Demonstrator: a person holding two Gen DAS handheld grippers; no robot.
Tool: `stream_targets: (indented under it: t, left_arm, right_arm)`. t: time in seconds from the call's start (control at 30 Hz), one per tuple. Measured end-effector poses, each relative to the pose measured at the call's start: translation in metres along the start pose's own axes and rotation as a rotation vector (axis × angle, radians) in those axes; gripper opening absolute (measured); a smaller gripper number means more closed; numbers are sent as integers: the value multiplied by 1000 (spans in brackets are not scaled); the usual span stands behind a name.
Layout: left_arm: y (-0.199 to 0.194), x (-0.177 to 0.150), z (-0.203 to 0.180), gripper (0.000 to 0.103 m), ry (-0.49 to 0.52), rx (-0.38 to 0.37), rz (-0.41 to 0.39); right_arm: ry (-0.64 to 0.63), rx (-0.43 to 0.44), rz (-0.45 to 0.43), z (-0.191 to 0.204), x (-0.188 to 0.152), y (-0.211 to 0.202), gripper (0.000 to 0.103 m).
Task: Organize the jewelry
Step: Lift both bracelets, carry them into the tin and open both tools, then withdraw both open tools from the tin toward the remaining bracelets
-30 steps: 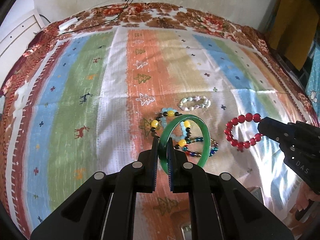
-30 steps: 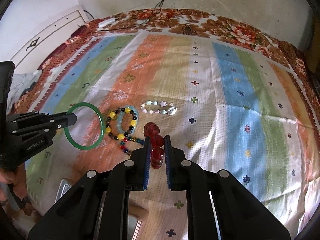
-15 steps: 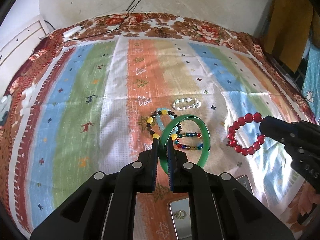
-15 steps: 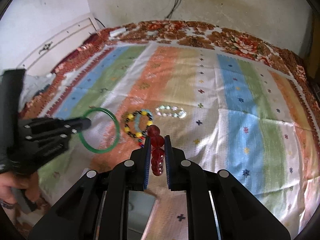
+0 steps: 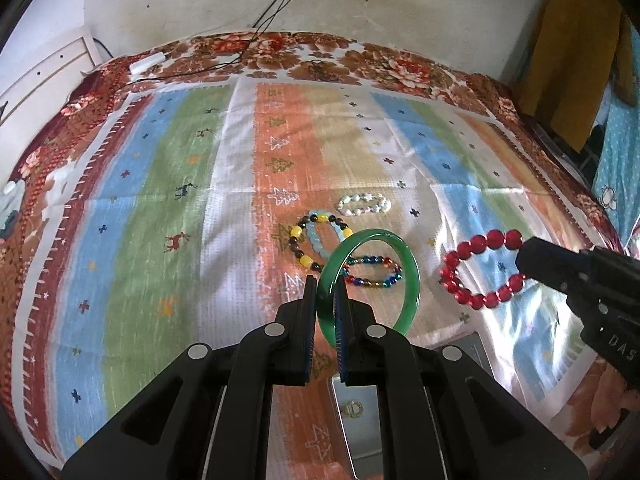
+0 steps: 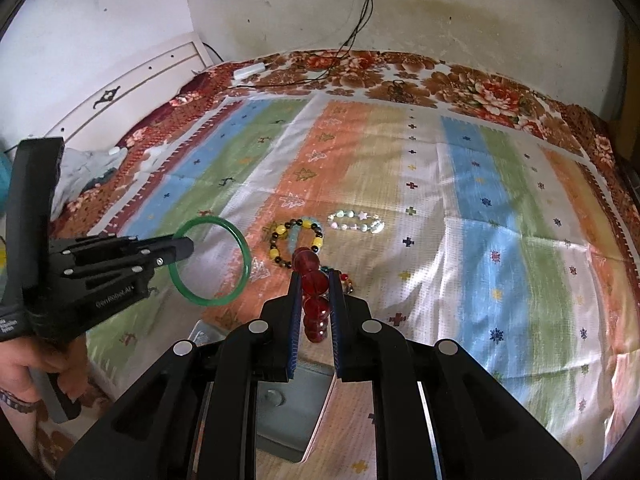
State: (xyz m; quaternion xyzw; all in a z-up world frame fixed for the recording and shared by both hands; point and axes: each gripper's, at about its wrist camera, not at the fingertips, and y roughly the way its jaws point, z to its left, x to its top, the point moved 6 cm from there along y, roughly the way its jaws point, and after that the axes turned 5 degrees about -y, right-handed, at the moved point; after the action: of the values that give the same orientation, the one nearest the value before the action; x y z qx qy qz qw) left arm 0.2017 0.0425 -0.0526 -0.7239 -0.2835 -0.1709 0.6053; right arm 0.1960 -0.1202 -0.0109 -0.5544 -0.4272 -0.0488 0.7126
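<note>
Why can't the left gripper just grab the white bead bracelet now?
Probably not yet. The left gripper is already shut on the green bangle, so its fingers are full. The white bead bracelet lies uncovered on the striped cloth; nothing else blocks it.

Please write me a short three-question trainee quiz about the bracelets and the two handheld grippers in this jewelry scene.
1. True or false: the left gripper is shut on the glossy green bangle.
2. What does the right gripper hold?
A. a white pearl-like bracelet
B. the red round-bead bracelet
C. a yellow-and-black bead bracelet
3. How many bracelets lie on the striped cloth, held by neither gripper?

Key:
1. True.
2. B.
3. Four: the white pearl-like bracelet, the yellow-and-black bead bracelet, the pale blue bead bracelet and the multicoloured small-bead bracelet.
</note>
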Motion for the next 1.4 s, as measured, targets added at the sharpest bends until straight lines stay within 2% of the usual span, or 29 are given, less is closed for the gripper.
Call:
stream_targets:
  t: [0.47, 0.97, 1.03, 1.07, 1.1, 1.13, 1.4]
  left_arm:
    - [-20, -29, -12, 8, 30, -28, -4]
    - [-18, -56, -24, 10, 74, -35, 47]
    - [-13, -59, -25, 14, 81, -45, 74]
    - [-12, -58, -23, 27, 77, -24, 69]
    - [-13, -57, -21, 35, 77, -8, 61]
    - [-14, -56, -20, 39, 77, -1, 51]
    - [-15, -44, 5, 42, 4, 22, 36]
  right_arm:
    - [-7, 42, -11, 16, -20, -24, 14]
    - [-32, 95, 77, 34, -55, -14, 14]
    - [-38, 109, 88, 37, -58, -12, 20]
    - [-43, 106, 89, 37, -59, -12, 35]
    - [-50, 99, 86, 38, -59, -13, 51]
    - [-55, 90, 80, 37, -59, -14, 52]
    - [18, 54, 62, 15, -54, -13, 52]
